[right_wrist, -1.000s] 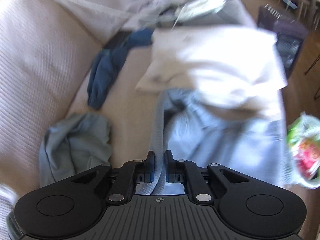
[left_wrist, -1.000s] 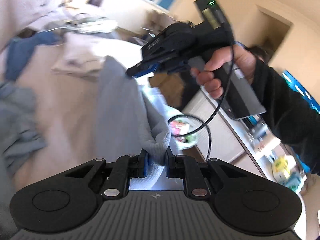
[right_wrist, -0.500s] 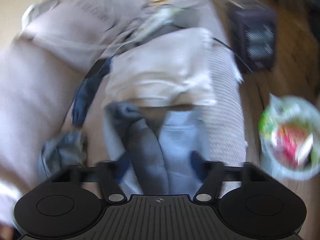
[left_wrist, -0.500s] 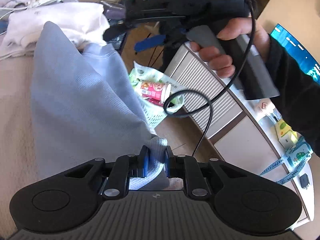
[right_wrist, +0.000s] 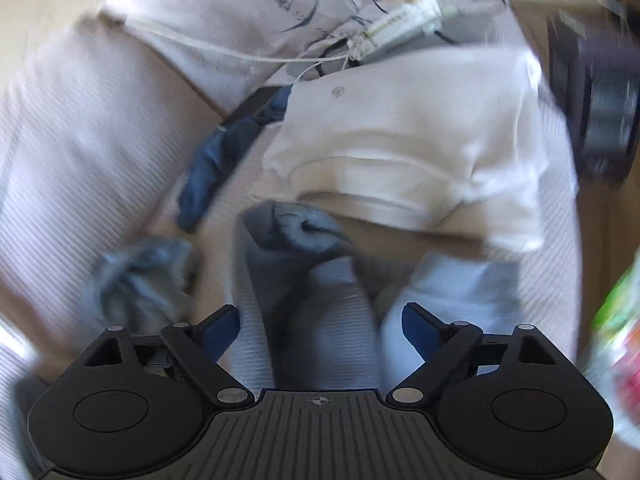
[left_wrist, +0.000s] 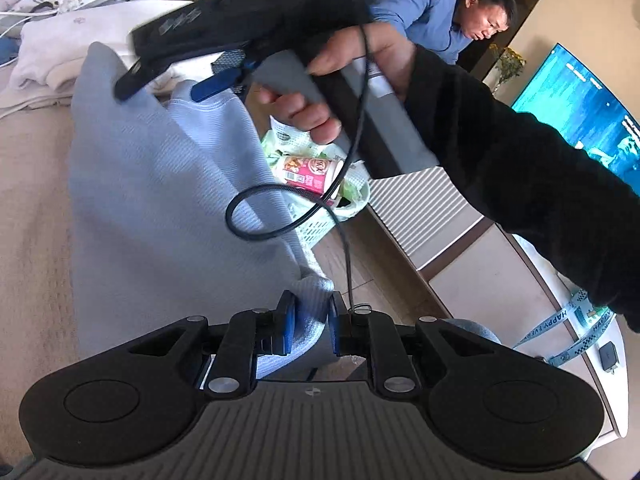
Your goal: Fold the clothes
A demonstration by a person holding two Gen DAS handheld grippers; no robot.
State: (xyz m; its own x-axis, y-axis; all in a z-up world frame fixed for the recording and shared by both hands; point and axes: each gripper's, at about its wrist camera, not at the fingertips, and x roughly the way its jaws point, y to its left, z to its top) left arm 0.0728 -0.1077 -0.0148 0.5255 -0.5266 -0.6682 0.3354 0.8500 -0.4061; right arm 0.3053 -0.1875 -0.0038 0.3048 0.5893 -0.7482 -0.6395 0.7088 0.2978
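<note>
A light blue ribbed garment (left_wrist: 160, 200) lies stretched over the beige sofa seat. My left gripper (left_wrist: 310, 330) is shut on its near cuff. My right gripper (left_wrist: 176, 84) hovers open above the garment's far end, its blue pads apart and holding nothing. In the right wrist view the right gripper (right_wrist: 320, 324) is wide open just over the folded grey-blue cloth (right_wrist: 304, 280), which lies between its fingers without being pinched.
A folded white garment (right_wrist: 408, 140) lies beyond the blue one. A dark blue cloth (right_wrist: 216, 160) and a crumpled grey-blue cloth (right_wrist: 136, 280) lie on the sofa. A basket of snacks (left_wrist: 316, 184) stands on the floor. A man (left_wrist: 440, 12) sits behind.
My right gripper opened and let go of the light blue garment, then lifted slightly. My left gripper kept its hold on the cuff and swung the garment flatter on the sofa.
</note>
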